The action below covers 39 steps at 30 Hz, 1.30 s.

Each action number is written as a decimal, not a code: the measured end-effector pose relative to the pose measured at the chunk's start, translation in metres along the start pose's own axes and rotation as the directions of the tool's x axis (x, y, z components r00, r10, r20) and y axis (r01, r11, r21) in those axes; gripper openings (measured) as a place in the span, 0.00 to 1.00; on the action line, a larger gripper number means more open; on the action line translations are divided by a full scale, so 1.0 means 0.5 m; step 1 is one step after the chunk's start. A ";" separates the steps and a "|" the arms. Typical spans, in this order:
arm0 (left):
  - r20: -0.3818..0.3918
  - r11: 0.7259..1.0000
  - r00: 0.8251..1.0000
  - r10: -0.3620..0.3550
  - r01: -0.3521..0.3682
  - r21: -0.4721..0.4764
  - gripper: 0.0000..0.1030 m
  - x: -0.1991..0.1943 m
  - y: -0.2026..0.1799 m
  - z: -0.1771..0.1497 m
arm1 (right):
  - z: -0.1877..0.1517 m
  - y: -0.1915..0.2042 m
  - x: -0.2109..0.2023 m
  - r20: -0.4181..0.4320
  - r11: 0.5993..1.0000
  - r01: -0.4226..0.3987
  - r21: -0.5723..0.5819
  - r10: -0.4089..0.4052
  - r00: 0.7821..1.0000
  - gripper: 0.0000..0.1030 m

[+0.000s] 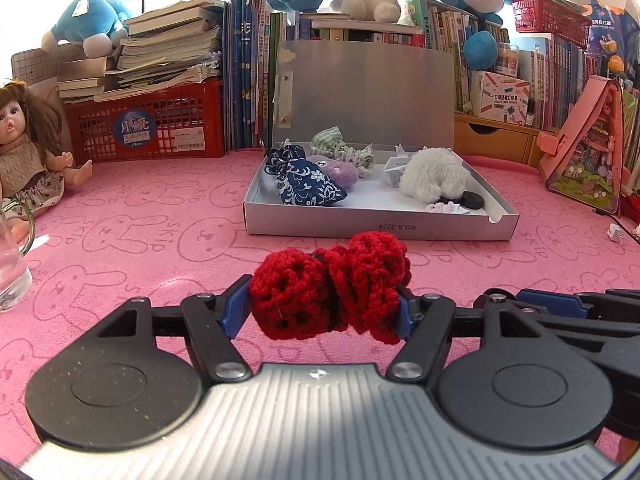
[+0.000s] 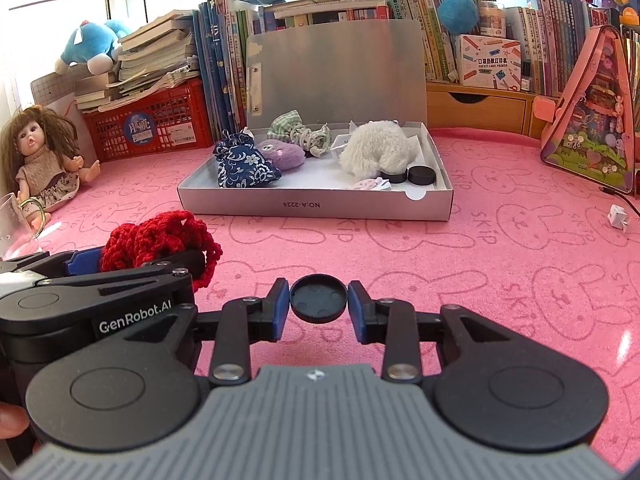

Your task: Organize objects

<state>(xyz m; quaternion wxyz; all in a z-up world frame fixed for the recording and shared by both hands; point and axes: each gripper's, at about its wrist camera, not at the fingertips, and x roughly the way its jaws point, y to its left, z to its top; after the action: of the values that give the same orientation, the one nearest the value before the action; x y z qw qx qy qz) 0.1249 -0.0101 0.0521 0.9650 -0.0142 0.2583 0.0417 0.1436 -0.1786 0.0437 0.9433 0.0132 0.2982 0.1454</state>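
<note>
My left gripper (image 1: 324, 308) is shut on a red crocheted yarn piece (image 1: 332, 284) and holds it over the pink mat, in front of the open grey box (image 1: 376, 226). My right gripper (image 2: 318, 306) is shut on a flat black disc (image 2: 318, 299), also in front of the box (image 2: 316, 206). The left gripper with the red yarn (image 2: 160, 244) shows at the left of the right wrist view. The box holds a blue floral pouch (image 2: 244, 166), a purple plush (image 2: 282, 154), a green checked cloth (image 2: 298, 130), a white plush (image 2: 378, 148) and two black discs (image 2: 422, 176).
A doll (image 2: 44, 156) sits at the left by a glass cup (image 1: 10, 264). A red crate (image 1: 148, 122) with books, upright books and plush toys line the back. A pink triangular toy house (image 2: 592, 120) stands right. A small white paper piece (image 2: 618, 218) lies on the mat.
</note>
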 end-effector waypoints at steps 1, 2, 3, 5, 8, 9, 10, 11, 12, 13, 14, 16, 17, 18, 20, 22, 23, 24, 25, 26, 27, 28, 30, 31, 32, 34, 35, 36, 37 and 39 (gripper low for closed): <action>0.003 1.000 1.000 -0.001 0.001 0.001 0.70 0.000 0.000 0.003 | 0.002 -0.001 0.000 0.003 1.000 0.000 0.000 0.000 1.000 0.38; 0.005 1.000 1.000 -0.002 0.002 0.002 0.70 0.000 -0.001 0.006 | 0.004 -0.001 -0.001 0.005 1.000 0.000 0.001 0.000 1.000 0.38; 0.008 1.000 1.000 -0.003 0.003 0.004 0.70 0.000 -0.001 0.008 | 0.006 -0.002 -0.001 0.009 1.000 0.000 0.001 0.000 1.000 0.38; 0.014 1.000 1.000 -0.004 0.004 0.007 0.70 0.000 -0.003 0.013 | 0.009 -0.003 -0.002 0.015 1.000 0.002 0.000 -0.002 1.000 0.38; 0.016 1.000 1.000 -0.009 0.009 0.010 0.70 0.002 -0.005 0.017 | 0.012 -0.005 -0.002 0.022 1.000 0.005 -0.007 -0.005 1.000 0.38; 0.015 1.000 1.000 -0.013 0.013 0.008 0.70 0.003 -0.005 0.017 | 0.012 -0.006 -0.002 0.025 1.000 0.007 -0.008 -0.007 1.000 0.39; 0.012 1.000 1.000 -0.015 0.015 0.008 0.71 0.004 -0.004 0.017 | 0.010 -0.006 -0.002 0.026 1.000 0.010 -0.011 -0.010 1.000 0.42; 0.009 1.000 1.000 -0.015 0.015 0.012 0.71 0.005 -0.005 0.014 | 0.007 -0.006 -0.001 0.025 1.000 0.011 -0.016 -0.010 1.000 0.43; 0.005 1.000 1.000 -0.012 0.012 0.017 0.71 0.006 -0.005 0.010 | 0.003 -0.006 -0.001 0.023 1.000 0.009 -0.022 -0.009 1.000 0.44; 0.000 1.000 1.000 -0.008 0.008 0.023 0.71 0.007 -0.006 0.004 | -0.003 -0.004 0.001 0.019 0.999 0.012 -0.032 -0.011 1.000 0.44; -0.009 1.000 1.000 -0.003 0.004 0.028 0.71 0.008 -0.006 -0.001 | -0.009 -0.002 0.003 0.016 0.999 0.017 -0.042 -0.017 1.000 0.44; -0.029 0.999 1.000 0.001 0.000 0.033 0.71 0.012 -0.003 -0.014 | -0.022 0.001 0.007 0.006 0.998 0.024 -0.056 -0.024 1.000 0.51; -0.040 0.999 0.999 0.001 0.001 0.034 0.71 0.013 0.000 -0.021 | -0.027 0.000 0.008 -0.002 0.998 0.021 -0.057 -0.021 1.000 0.53; -0.047 0.999 0.999 0.000 0.002 0.035 0.71 0.013 0.004 -0.027 | -0.033 0.000 0.009 -0.008 0.998 0.016 -0.058 -0.016 1.000 0.55; -0.056 0.999 0.998 0.002 0.001 0.042 0.71 0.012 0.010 -0.038 | -0.042 0.002 0.011 -0.016 0.998 0.006 -0.062 -0.007 1.000 0.58; -0.062 0.999 0.998 0.013 -0.009 0.050 0.71 0.014 0.013 -0.046 | -0.050 0.008 0.014 -0.016 0.997 0.016 -0.082 -0.017 1.000 0.61; -0.065 0.998 0.998 0.020 -0.016 0.053 0.71 0.016 0.015 -0.050 | -0.053 0.013 0.016 -0.013 0.995 0.029 -0.097 -0.030 0.999 0.63; -0.070 0.998 0.997 0.023 -0.019 0.052 0.71 0.018 0.016 -0.052 | -0.055 0.016 0.018 -0.008 0.993 0.042 -0.108 -0.043 0.999 0.65; -0.074 0.999 0.997 0.023 -0.020 0.050 0.71 0.019 0.019 -0.055 | -0.057 0.018 0.021 -0.004 0.992 0.055 -0.115 -0.055 0.998 0.67; -0.075 0.999 0.997 0.022 -0.018 0.051 0.71 0.019 0.020 -0.057 | -0.057 0.019 0.023 -0.004 0.991 0.064 -0.118 -0.065 0.998 0.67; -0.076 0.998 0.997 0.022 -0.018 0.057 0.71 0.020 0.021 -0.059 | -0.057 0.018 0.028 -0.011 0.990 0.072 -0.119 -0.074 0.997 0.68; -0.073 0.998 0.997 0.026 -0.021 0.067 0.71 0.019 0.021 -0.061 | -0.056 0.016 0.034 -0.022 0.990 0.075 -0.115 -0.078 0.997 0.68; -0.066 0.996 0.997 0.034 -0.028 0.085 0.71 0.019 0.018 -0.067 | -0.055 0.011 0.038 -0.030 0.993 0.063 -0.097 -0.067 0.997 0.68; -0.060 0.996 0.997 0.038 -0.032 0.087 0.71 0.019 0.017 -0.069 | -0.053 0.012 0.040 -0.033 0.993 0.063 -0.099 -0.066 0.997 0.68; -0.058 0.996 0.997 0.041 -0.036 0.081 0.71 0.019 0.016 -0.070 | -0.053 0.013 0.040 -0.033 0.993 0.060 -0.103 -0.064 0.997 0.67; -0.060 0.997 0.997 0.042 -0.038 0.069 0.71 0.019 0.014 -0.070 | -0.054 0.017 0.038 -0.033 0.993 0.044 -0.106 -0.047 0.998 0.52; -0.060 0.997 0.997 0.041 -0.037 0.065 0.70 0.017 0.013 -0.070 | -0.054 0.020 0.036 -0.033 0.993 0.036 -0.113 -0.040 0.999 0.49; -0.059 0.997 0.998 0.038 -0.034 0.067 0.70 0.015 0.009 -0.070 | -0.055 0.024 0.033 -0.033 0.993 0.019 -0.118 -0.023 0.999 0.40; -0.057 0.997 0.998 0.037 -0.033 0.067 0.68 0.014 0.007 -0.069 | -0.055 0.027 0.030 -0.034 0.993 0.003 -0.118 -0.007 0.999 0.36; -0.058 0.997 0.997 0.042 -0.038 0.067 0.68 0.013 0.005 -0.068 | -0.054 0.028 0.028 -0.031 0.994 0.008 -0.111 -0.011 0.999 0.36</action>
<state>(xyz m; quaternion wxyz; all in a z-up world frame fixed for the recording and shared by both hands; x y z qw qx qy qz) 0.1136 -0.0089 0.0194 0.9559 0.0218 0.2883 0.0520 0.1354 -0.1627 0.0151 0.9384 -0.0430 0.3047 0.1574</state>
